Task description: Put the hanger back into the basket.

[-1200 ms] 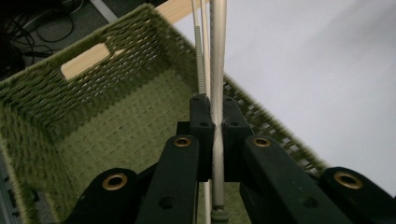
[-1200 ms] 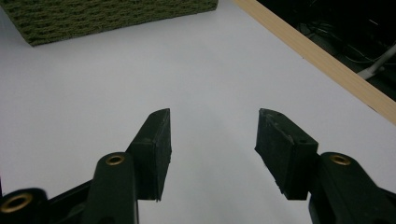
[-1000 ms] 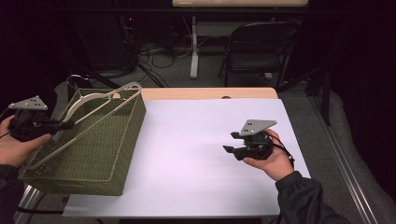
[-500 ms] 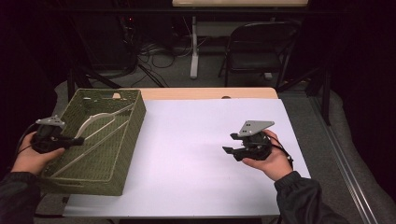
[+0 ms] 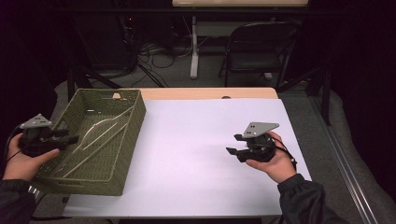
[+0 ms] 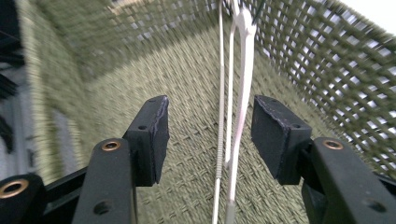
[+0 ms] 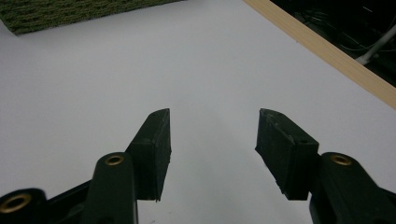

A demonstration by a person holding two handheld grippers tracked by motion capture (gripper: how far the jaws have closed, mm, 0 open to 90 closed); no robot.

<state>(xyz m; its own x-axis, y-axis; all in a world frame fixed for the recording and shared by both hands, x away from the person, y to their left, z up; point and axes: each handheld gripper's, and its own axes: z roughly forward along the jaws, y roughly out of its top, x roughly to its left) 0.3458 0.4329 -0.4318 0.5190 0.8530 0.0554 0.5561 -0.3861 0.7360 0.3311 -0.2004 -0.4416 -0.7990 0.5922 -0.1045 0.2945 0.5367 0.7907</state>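
Since a second ago, the olive-green woven rectangular basket (image 5: 122,154) has come down from its tilt and is now lying flat on the left end of the white-covered table (image 5: 205,154), with the left gripper (image 5: 65,138) lowered beside its left rim. A black folding chair (image 5: 261,46) and floor cables are standing beyond the far wooden edge; nothing is blocking either hand. Inside the basket, a pale white wire-and-plastic clothes hanger (image 6: 236,116) is lying slantwise along the woven floor, close to the mesh wall. The left jaws have just been opening and are standing well apart, the hanger showing between them but pressed by neither pad. The right gripper (image 5: 236,144) is hovering over bare tabletop, jaws apart, holding nothing.
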